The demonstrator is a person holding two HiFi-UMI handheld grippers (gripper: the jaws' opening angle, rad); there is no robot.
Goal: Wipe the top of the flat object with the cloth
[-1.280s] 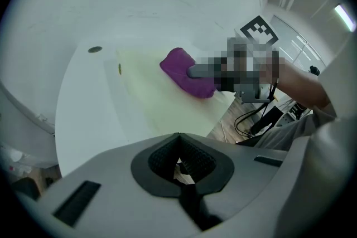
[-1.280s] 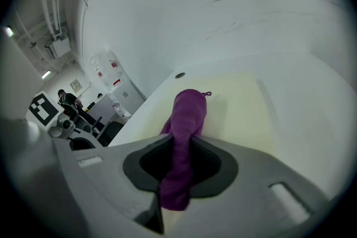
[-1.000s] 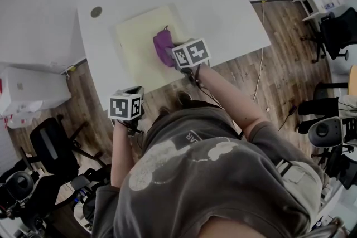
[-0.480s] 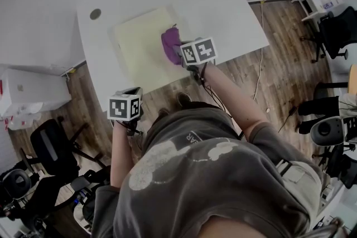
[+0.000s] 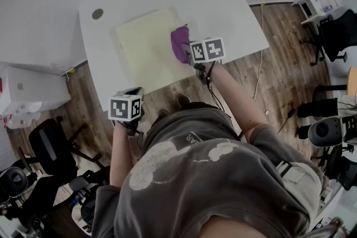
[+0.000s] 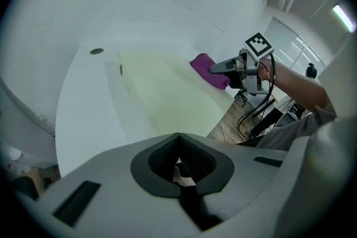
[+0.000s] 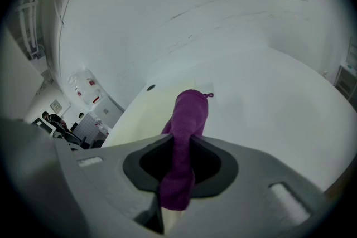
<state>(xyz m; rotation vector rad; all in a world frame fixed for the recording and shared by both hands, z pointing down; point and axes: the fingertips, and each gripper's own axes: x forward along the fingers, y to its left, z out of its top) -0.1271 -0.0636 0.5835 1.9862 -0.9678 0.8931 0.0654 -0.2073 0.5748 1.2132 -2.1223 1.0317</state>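
Right arm stretched forward from the torso, forearm crossing the near edge of the white tabletop (image 5: 228,5). Right gripper (image 7: 181,145) is clamped on the bunched purple cloth (image 7: 188,114). The cloth sits at the right edge of the pale yellow flat rectangular board (image 5: 146,48), which lies on the tabletop.

Left arm bent, held low and close to the body. Left gripper (image 6: 178,139) is off the tabletop, above the wooden floor (image 5: 273,72), jaws together with nothing between them.

Head view: the marker cubes cover both sets of jaws, and the torso blocks most of the lower frame. Can't tell if the cloth is pressed flat on the board or just touching. It covers part of the board's right edge. Small round dark hole (image 5: 97,13) in the tabletop beyond the board's far-left corner, detail unreadable.
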